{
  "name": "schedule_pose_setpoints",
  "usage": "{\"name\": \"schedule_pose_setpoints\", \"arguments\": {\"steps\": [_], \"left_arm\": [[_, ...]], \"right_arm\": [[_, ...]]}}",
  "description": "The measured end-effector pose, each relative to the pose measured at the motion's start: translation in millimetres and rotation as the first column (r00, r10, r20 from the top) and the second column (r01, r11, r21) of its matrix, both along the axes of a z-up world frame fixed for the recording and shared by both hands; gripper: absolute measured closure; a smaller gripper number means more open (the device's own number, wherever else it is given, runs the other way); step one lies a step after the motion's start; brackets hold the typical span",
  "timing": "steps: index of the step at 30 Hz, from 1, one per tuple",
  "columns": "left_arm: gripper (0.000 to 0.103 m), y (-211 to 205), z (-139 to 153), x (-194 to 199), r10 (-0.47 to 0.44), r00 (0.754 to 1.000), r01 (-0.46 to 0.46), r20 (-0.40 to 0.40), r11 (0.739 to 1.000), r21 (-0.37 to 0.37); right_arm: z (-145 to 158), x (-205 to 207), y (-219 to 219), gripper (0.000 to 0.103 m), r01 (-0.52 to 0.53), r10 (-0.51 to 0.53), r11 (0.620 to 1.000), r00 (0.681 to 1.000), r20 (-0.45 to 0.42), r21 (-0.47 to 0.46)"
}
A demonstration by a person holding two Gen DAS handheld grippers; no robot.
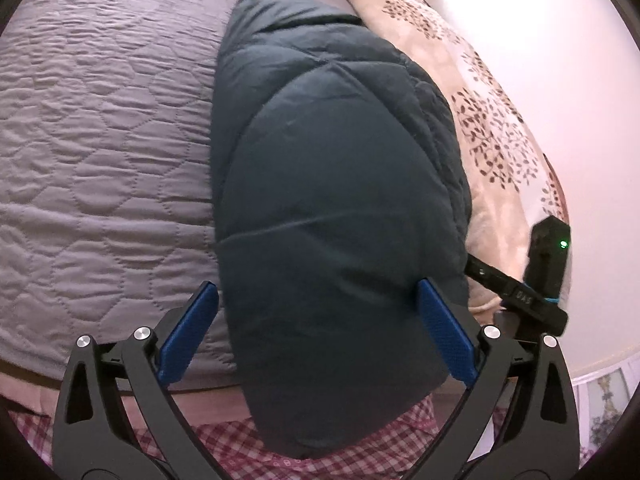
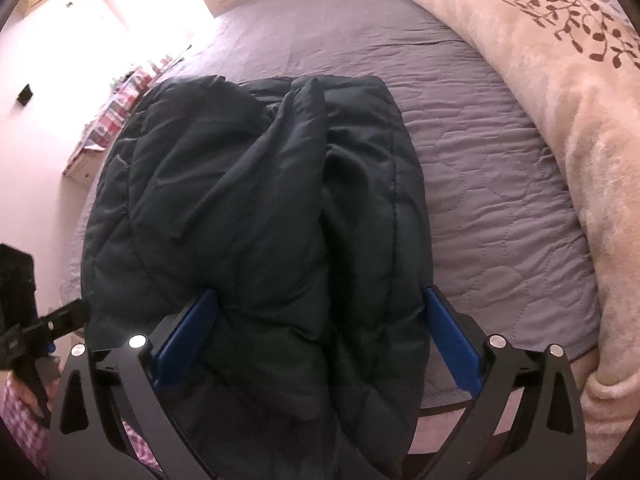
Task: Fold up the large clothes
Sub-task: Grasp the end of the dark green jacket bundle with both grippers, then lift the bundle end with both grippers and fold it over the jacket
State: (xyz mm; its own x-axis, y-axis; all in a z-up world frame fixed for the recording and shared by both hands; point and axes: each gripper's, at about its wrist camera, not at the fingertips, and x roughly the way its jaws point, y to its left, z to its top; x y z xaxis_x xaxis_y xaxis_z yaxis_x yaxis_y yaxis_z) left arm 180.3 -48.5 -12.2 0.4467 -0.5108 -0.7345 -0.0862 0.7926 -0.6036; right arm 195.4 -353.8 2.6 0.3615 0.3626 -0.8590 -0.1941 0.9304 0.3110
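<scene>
A dark teal quilted jacket (image 1: pixel 340 184) lies folded into a thick bundle on the grey-purple quilted bedspread (image 1: pixel 100 140), its near end hanging over the bed's front edge. My left gripper (image 1: pixel 318 286) stands open and wide over that near end, one blue pad (image 1: pixel 192 332) at the jacket's left edge and the other over its right side. In the right wrist view the jacket (image 2: pixel 248 208) shows creased folds on top. My right gripper (image 2: pixel 320 292) is open too, straddling the bundle without squeezing it. Each gripper's black body shows at the edge of the other's view.
A cream blanket with a brown leaf print (image 1: pixel 480 112) runs along the bed's right side (image 2: pixel 560 100). A low shelf with colourful items (image 2: pixel 120 104) stands by the far wall. The person's pink checked clothing (image 1: pixel 360 440) is just below the bed edge.
</scene>
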Motion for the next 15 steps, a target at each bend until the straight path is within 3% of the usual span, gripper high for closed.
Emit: {"name": "schedule_pose_setpoints", "arguments": {"steps": [6, 15], "left_arm": [[0.004, -16, -4, 12, -0.042, 0.999, 0.041, 0.008, 0.996, 0.08], [0.004, -21, -7, 22, -0.057, 0.998, 0.057, -0.005, 0.995, 0.087]], "right_arm": [[-16, 10, -3, 0.006, -0.014, 0.017, 0.999, 0.999, -0.052, 0.049], [-39, 22, -2, 0.005, 0.01, 0.004, 0.992, 0.994, -0.111, 0.124]]}}
